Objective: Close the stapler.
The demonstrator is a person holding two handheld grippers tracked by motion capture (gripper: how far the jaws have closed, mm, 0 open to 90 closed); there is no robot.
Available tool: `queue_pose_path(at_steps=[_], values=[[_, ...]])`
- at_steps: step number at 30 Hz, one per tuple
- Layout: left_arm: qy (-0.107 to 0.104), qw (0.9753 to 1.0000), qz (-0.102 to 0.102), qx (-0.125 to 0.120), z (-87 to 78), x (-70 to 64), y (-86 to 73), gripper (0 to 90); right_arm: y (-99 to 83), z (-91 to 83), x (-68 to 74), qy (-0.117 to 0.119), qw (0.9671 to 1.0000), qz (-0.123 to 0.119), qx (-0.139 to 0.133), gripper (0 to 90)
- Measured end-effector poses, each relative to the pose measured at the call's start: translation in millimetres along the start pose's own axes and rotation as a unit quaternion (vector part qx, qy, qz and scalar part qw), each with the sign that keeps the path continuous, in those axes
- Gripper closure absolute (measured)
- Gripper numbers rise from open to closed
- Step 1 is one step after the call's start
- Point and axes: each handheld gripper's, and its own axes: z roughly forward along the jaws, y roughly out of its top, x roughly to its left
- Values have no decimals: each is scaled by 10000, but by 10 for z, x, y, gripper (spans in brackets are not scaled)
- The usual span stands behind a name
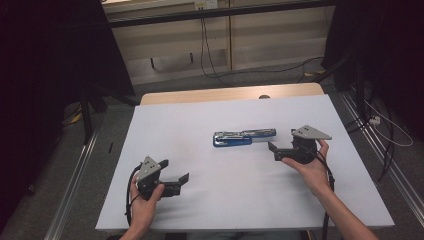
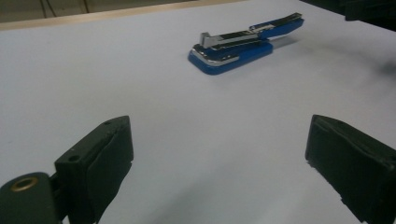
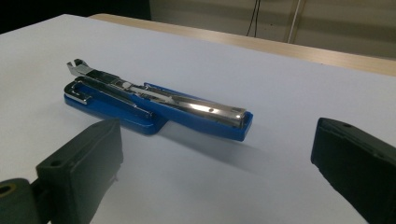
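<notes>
Nearest, left claw (image 1: 176, 172) held wide apart, empty, well short of blue stapler (image 1: 244, 137) lying swung open at mid-counter. Right claw (image 1: 274, 152) likewise apart, just beside its end. Best closed squarely across the body. White counter (image 1: 200, 120); cables (image 1: 210, 55) behind.

left hand-held gripper (image 1: 176, 170): black body, grey three-cornered plate on top, black cable looped at the wrist | right hand-held gripper (image 1: 273, 151): black, grey plate, black cable trailed along the forearm | jaws: two black blocky pads, a small hole seen in each, brass-ringed hole at the base | forearms: bare, no sleeves seen
</notes>
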Motion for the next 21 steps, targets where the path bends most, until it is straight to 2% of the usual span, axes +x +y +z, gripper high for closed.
queue_pose_path(at_steps=[6,7,9,10,14,17,19,21], values=[[-49,9998,181,-80,79,-89,70,78,-47,-28,21,30,10000,12,30,47],[-13,9997,204,-101,105,-96,83,79,-45,-33,18,19,10000,20,20,63],[92,9990,409,-131,164,-107,110,79,-49,-36,9,-21,10000,-77,50,77],[111,9988,445,-140,192,-113,122,79,-54,-34,3,-33,10000,-68,54,79],[-13,9994,306,-145,315,-131,175,79,-66,-27,-15,-68,9999,-95,97,124],[-157,9996,199,-89,425,-117,231,78,-62,-17,-11,-23,9999,-138,89,162],[-218,9996,108,-135,493,-103,265,77,-61,0,-15,19,9997,-216,110,172],[-243,9995,143,-175,552,-83,291,66,-60,13,-27,50,9997,-207,148,186]])
